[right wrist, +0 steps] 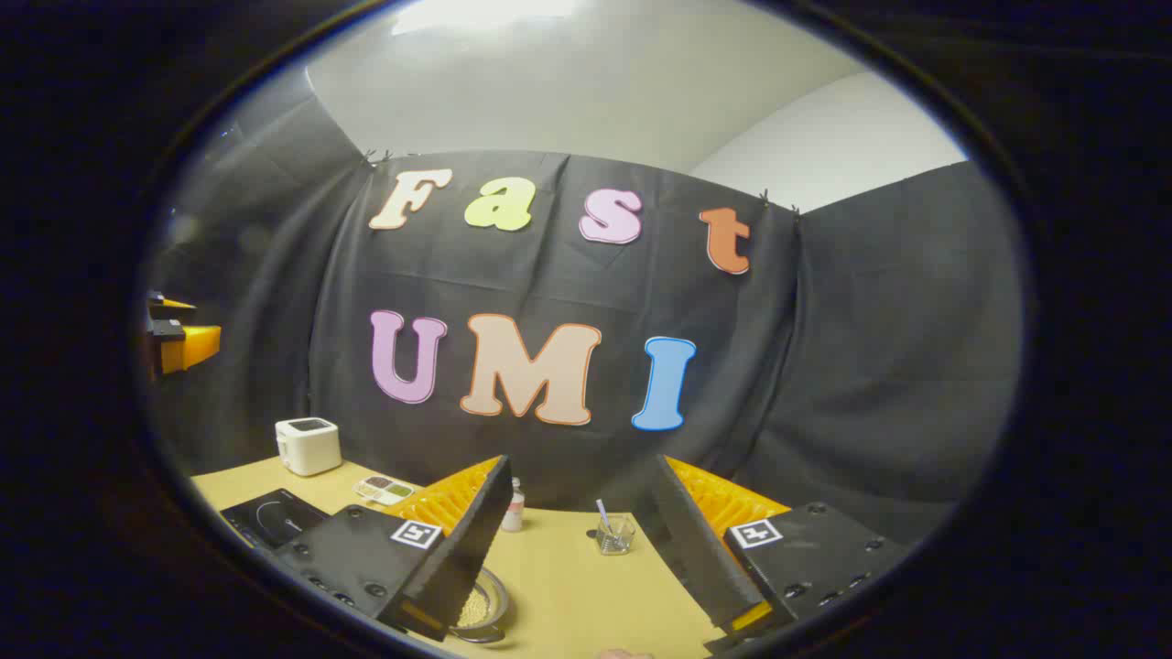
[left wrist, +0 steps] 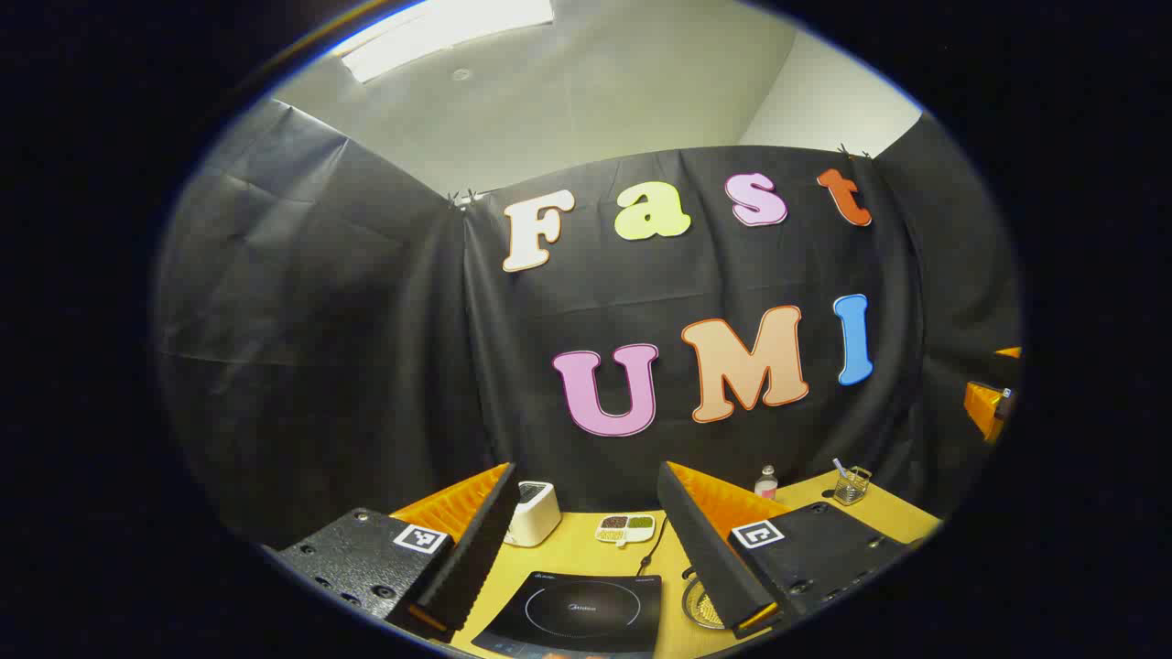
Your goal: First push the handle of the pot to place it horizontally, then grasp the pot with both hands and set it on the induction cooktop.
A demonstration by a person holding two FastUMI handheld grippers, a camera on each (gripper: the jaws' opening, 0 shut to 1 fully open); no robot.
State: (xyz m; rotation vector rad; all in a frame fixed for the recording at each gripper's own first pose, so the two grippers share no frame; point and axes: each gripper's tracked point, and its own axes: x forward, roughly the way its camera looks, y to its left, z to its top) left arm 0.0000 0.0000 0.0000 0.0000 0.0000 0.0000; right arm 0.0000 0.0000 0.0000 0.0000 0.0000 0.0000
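- While both claws hang wide open and empty above the surface (right wrist: 568,586), the pot (left wrist: 700,604) sits low beside the right finger of the left claw (left wrist: 586,549).
- In the right gripper view it's under the left finger of the right claw (right wrist: 586,549).
- Cooktop (left wrist: 577,613) lies just left of the pot.
- Handle not visible; a blind push could likely slide the pot instead of turning it.

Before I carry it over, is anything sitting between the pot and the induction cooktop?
Nothing visible does. In the left gripper view the pot sits just right of the induction cooktop, with a bare strip of table between them. The black cord runs behind the cooktop, off that path.
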